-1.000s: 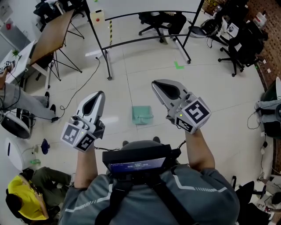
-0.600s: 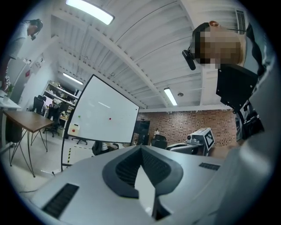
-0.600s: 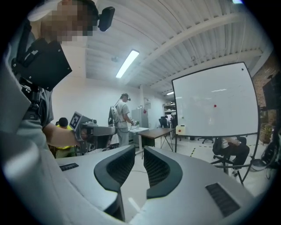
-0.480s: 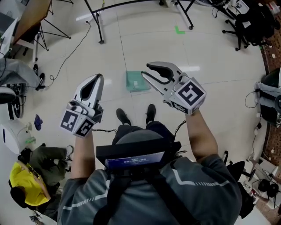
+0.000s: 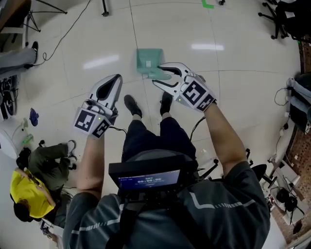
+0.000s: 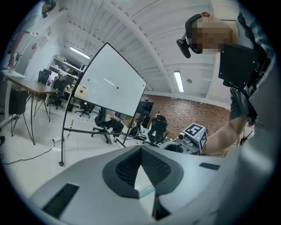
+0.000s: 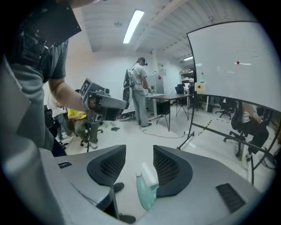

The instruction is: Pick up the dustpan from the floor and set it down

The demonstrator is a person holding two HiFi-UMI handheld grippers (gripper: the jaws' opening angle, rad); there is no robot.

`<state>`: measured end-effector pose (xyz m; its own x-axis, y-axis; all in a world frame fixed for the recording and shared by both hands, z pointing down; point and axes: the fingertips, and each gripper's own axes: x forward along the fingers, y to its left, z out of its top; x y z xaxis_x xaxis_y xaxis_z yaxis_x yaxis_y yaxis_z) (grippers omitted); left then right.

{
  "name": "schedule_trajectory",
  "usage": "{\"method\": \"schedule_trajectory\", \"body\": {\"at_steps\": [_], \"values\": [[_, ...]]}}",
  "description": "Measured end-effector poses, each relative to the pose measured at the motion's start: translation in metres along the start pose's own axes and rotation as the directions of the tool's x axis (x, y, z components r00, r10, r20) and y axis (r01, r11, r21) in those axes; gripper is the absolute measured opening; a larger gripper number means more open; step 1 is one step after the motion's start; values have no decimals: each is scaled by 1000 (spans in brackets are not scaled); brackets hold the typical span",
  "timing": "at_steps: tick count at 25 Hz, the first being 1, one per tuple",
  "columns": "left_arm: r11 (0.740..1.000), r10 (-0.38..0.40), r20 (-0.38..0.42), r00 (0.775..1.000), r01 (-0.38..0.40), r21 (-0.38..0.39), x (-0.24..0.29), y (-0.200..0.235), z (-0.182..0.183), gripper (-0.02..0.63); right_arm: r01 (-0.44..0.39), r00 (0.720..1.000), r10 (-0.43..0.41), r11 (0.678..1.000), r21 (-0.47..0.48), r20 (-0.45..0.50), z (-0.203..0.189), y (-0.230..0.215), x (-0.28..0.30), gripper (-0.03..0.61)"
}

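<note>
The teal dustpan (image 5: 148, 59) lies flat on the pale floor just ahead of the person's shoes, its handle toward them. My right gripper (image 5: 158, 74) hovers at that handle; its jaws have just been opening and stand apart. In the right gripper view the dustpan's handle (image 7: 147, 186) shows in the gap of the right gripper (image 7: 139, 160), and neither pad presses on it. My left gripper (image 5: 118, 78) hangs to the left of the dustpan, apart from it. In the left gripper view the left gripper (image 6: 141, 150) has its tips meeting and nothing held.
The person's two black shoes (image 5: 132, 105) stand just behind the dustpan. Someone in a yellow shirt (image 5: 26, 194) sits low at the left. A whiteboard stand's foot (image 5: 104, 10) and a floor cable (image 5: 63, 34) lie further out, office chairs (image 5: 286, 19) at the right.
Both grippers have dropped toward the floor and the dustpan has come closer. The right jaws went from shut to wide apart and now sit at the dustpan's handle.
</note>
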<state>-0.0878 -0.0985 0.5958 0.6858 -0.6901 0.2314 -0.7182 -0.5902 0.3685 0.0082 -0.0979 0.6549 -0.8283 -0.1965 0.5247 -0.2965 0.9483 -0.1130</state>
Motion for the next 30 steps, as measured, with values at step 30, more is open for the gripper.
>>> {"method": "schedule_trajectory", "body": {"at_steps": [30], "values": [[999, -3, -3, 1000, 3, -47, 39, 18, -12, 26, -92, 996, 89, 990, -108, -28, -33, -31, 41, 147]]}}
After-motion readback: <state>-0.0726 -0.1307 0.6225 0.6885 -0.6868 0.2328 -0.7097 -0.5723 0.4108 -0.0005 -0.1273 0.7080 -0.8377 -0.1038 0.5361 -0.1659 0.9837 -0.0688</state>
